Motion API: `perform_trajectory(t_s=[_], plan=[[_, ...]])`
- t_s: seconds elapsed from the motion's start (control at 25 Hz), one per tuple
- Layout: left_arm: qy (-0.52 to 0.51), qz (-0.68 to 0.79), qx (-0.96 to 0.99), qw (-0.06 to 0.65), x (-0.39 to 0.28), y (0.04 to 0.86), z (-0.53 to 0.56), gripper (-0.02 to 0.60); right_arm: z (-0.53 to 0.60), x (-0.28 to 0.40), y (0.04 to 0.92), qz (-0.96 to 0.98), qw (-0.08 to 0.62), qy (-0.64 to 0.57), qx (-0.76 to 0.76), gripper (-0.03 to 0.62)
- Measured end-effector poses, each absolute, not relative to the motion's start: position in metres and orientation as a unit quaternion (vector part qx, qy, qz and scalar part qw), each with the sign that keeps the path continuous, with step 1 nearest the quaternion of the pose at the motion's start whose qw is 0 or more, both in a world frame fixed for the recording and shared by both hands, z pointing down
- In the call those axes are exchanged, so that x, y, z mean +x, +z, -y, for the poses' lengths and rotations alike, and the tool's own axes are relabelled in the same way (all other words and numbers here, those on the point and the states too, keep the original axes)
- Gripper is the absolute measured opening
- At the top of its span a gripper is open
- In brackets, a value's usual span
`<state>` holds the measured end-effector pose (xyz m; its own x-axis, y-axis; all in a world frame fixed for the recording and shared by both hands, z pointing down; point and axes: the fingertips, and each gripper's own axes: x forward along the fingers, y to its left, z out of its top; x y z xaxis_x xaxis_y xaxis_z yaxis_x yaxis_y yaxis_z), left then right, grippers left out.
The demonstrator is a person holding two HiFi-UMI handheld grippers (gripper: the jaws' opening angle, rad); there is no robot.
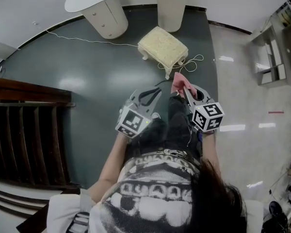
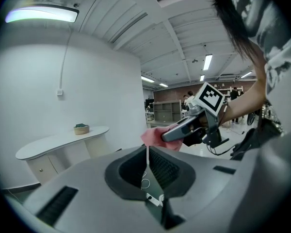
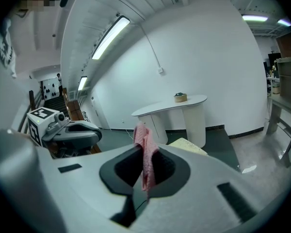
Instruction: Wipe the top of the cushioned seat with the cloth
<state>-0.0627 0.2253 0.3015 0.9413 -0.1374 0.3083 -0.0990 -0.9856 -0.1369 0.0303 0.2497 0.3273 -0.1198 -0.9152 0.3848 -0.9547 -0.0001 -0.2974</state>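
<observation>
Within right gripper (image 3: 146, 155), limp pink cloth (image 3: 141, 136)

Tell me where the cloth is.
The pink cloth hangs clamped in the right gripper, head view centre, just short of the cushioned seat.

Lab hall: metal shelving (image 2: 166, 112), strip lights (image 3: 109, 37)

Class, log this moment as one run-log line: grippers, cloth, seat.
left gripper: jaws shut, empty | right gripper: jaws shut on cloth | cushioned seat: ahead, untouched | wiping: not yet begun
</observation>
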Motion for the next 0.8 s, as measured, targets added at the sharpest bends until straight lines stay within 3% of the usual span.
perform_trajectory(t_s=[0.8], plan=[[-0.148, -0.040, -0.986, 0.068, -0.048, 0.298, -0.237, 0.015, -0.264, 0.037, 0.323, 0.695, 0.050, 0.238, 0.676, 0.009]])
